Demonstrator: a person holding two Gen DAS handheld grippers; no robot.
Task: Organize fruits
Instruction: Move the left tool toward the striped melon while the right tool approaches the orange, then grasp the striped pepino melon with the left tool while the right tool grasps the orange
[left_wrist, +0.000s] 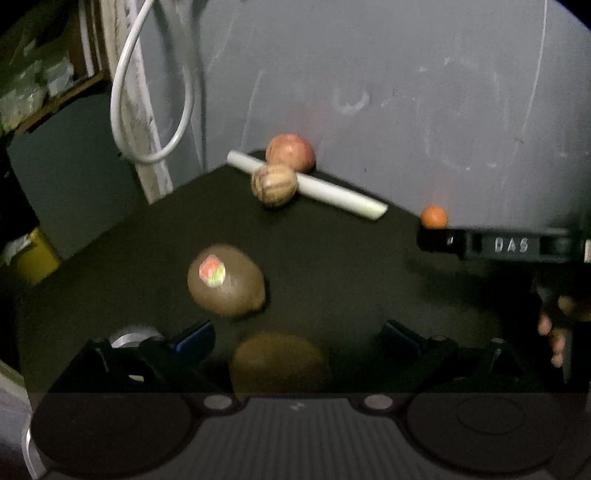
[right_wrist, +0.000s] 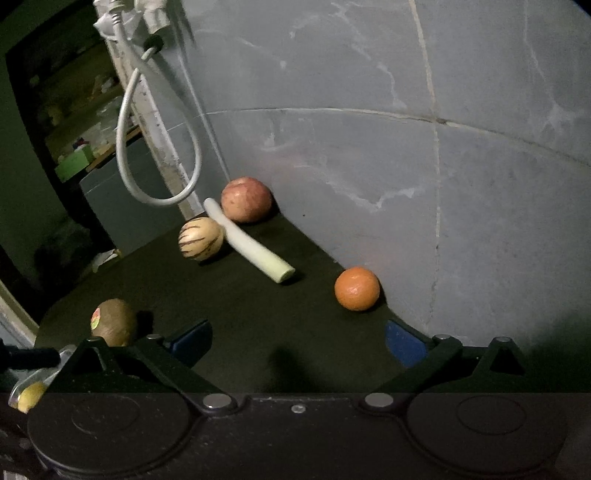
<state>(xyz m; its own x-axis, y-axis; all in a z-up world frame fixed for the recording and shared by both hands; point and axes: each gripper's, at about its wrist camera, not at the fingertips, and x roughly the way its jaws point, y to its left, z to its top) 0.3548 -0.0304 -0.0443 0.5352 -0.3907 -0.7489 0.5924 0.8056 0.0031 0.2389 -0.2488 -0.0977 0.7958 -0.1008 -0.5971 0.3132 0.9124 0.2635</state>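
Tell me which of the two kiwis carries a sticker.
The farther kiwi, ahead-left of the left tongs; the plain kiwi lies between their fingers.

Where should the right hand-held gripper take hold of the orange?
Grip the orange across its round middle, coming from the front over open table. It sits alone near the wall, so one finger would probably pass on its left and one on its right. The right hand-held gripper is open and empty.
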